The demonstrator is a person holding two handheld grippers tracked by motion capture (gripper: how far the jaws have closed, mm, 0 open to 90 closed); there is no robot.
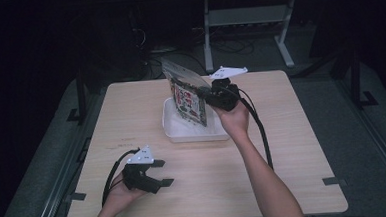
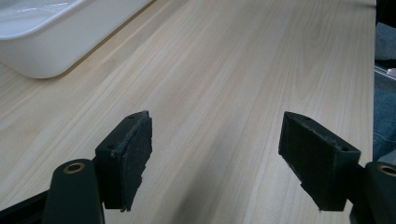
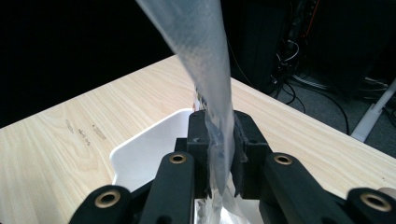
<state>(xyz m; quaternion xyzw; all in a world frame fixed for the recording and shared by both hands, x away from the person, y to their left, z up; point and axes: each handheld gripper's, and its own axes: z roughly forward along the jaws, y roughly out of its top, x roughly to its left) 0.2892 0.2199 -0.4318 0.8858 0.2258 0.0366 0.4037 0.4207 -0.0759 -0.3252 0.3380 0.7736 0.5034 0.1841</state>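
Observation:
A clear plastic bag (image 1: 188,96) with a red, green and white printed pack inside hangs upright over the white tray (image 1: 174,132) at mid-table. My right gripper (image 1: 205,95) is shut on the bag's right edge, holding it above the tray. In the right gripper view the bag's clear film (image 3: 210,70) runs up from between the pressed black pads (image 3: 198,140). My left gripper (image 1: 164,172) rests low near the table's front left, open, with nothing between its fingers. In the left gripper view my left gripper (image 2: 215,158) stands wide apart over bare wood.
The tray's rim (image 2: 56,51) lies to the upper left of the left gripper's jaws. The wooden table (image 1: 282,134) has bare wood to the right and front. Beyond its far edge stand a desk frame (image 1: 246,20) and cables on a dark floor.

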